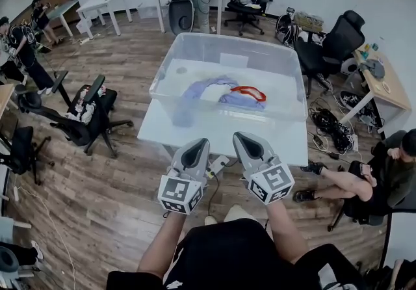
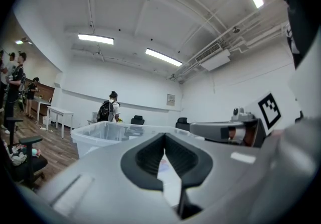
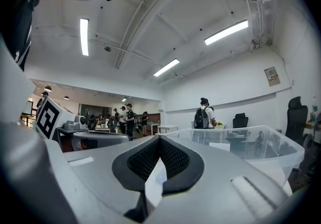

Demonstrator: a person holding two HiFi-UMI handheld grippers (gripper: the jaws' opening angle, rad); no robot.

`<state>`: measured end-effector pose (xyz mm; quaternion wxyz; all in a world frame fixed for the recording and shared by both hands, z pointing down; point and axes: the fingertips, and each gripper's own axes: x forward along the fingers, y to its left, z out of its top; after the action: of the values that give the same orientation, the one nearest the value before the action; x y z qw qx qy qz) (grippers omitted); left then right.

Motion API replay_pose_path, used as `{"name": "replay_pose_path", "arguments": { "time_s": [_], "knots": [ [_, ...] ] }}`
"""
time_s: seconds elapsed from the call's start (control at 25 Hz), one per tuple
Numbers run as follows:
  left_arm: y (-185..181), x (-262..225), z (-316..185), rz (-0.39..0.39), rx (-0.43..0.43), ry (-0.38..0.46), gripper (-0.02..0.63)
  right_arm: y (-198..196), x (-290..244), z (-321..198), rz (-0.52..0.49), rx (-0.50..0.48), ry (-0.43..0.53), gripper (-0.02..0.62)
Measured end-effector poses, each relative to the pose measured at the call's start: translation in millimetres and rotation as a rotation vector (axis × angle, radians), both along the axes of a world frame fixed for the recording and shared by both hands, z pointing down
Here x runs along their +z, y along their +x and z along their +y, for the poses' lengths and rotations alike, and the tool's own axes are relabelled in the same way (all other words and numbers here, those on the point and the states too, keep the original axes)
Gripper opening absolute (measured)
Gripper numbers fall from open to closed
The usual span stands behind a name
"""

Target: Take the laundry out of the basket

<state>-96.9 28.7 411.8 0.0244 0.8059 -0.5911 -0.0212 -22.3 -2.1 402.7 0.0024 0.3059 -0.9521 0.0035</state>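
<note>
The laundry (image 1: 214,90), a lilac-blue cloth with a red piece (image 1: 249,92) beside it, lies on the bottom of the clear basket (image 1: 260,113), which stands on the white desk (image 1: 214,134). Short of the basket, at the desk's near edge, the left hand-held gripper (image 1: 199,145) and the right hand-held gripper (image 1: 244,138) are side by side. Each has its jaws closed tip to tip and holds nothing.

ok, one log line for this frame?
phase: pre-grasp | left hand-held gripper: shut, empty | right hand-held gripper: shut, empty | both: short of basket | laundry: inside basket, untouched
</note>
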Motion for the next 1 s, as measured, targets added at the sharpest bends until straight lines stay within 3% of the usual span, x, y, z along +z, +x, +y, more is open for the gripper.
{"name": "replay_pose_path", "arguments": {
  "time_s": [0.56, 1.0],
  "knots": [
    [-3.9, 13.2, -34.2, -0.004, 0.005, -0.032, 0.008, -5.7, 2.8, -40.2, -0.025, 0.009, -0.014, 0.000],
    [-10.8, 13.6, -92.2, 0.002, 0.009, -0.035, 0.008, -15.6, 6.0, -94.1, -0.022, 0.005, -0.025, -0.001]
  ]
}}
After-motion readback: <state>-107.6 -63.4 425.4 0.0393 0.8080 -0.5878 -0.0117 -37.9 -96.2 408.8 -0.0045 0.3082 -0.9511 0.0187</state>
